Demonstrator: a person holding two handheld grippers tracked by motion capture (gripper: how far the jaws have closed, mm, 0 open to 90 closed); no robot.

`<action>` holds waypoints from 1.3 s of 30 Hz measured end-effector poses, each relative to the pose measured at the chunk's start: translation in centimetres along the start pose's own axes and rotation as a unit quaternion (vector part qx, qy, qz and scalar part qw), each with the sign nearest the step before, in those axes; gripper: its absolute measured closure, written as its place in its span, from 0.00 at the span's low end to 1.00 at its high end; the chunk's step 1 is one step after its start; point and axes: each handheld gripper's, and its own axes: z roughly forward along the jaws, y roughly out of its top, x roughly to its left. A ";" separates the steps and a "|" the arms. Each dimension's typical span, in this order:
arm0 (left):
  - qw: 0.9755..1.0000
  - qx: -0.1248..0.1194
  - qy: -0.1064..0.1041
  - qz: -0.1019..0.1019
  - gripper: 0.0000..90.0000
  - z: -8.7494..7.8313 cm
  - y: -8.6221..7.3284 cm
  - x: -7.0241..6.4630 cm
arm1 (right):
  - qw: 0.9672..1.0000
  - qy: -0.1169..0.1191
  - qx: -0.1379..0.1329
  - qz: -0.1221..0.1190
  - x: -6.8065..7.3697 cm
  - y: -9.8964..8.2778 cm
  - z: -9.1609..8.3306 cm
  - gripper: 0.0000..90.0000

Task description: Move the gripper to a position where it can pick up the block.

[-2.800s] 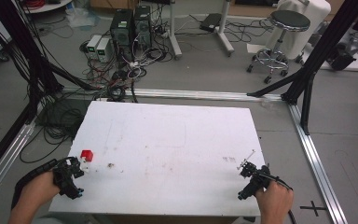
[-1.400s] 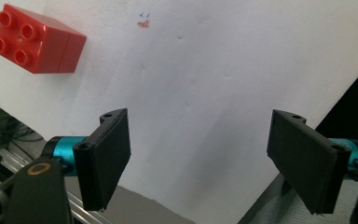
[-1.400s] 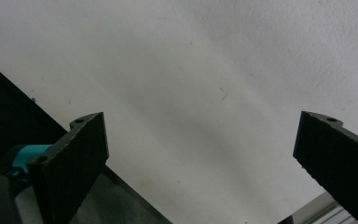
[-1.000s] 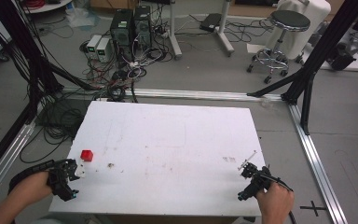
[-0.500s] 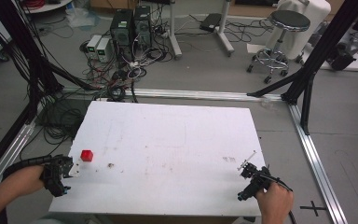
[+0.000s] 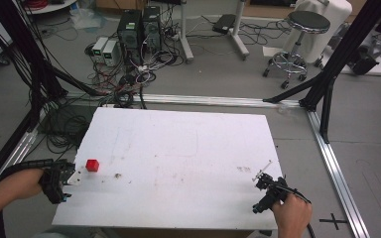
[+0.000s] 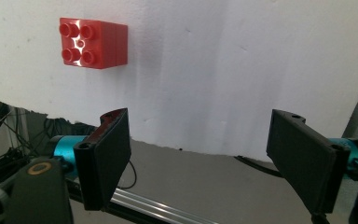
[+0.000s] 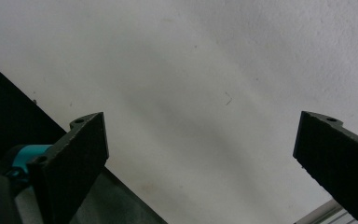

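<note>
**Lining up the left tongs on the red brick**

I start with the white rectangular foam-board table (image 6: 178, 163), which carries everything in play. No bowl, tray or box stands on it, so nothing holds anything; the only loose items are the brick and a small brownish speck of debris (image 6: 117, 175) just beyond it, which I ignore.

My left tongs (image 6: 59, 179) hang at the table's left edge, released, jaws spread wide with nothing between them. My right tongs (image 6: 268, 191) sit near the front right corner, also released and empty, jaws wide over bare board.

The small red plastic four-stud building brick (image 7: 93, 43) lies flat on the board, studs up, ahead of the left tongs and off towards their left jaw, near but not touching. In the high view the brick (image 6: 93, 165) sits just beyond the tips.

As I judge it, the step in hand is the reach for the brick. To do it well I swing the left tongs so the brick centres between the jaws, not beside one. I square the pads (image 7: 109, 154) to two opposite flat sides, come in low over the board, and close only once both pads flank it, so it does not skid or twist away.
</note>
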 end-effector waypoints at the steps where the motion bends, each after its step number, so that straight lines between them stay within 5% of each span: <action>1: 1.000 0.001 0.000 0.003 0.25 -0.1 0.0 0.3 | 1.000 0.000 0.000 -0.001 0.0 0.0 0.0 0.03; 12: 0.999 0.011 -0.001 0.044 0.25 -0.4 0.1 2.9 | 1.000 0.003 0.000 0.001 0.0 0.0 0.0 0.03; 39: 0.998 0.003 -0.024 0.065 0.25 2.0 1.8 7.7 | 1.000 0.009 0.006 -0.001 -0.1 0.0 0.4 0.03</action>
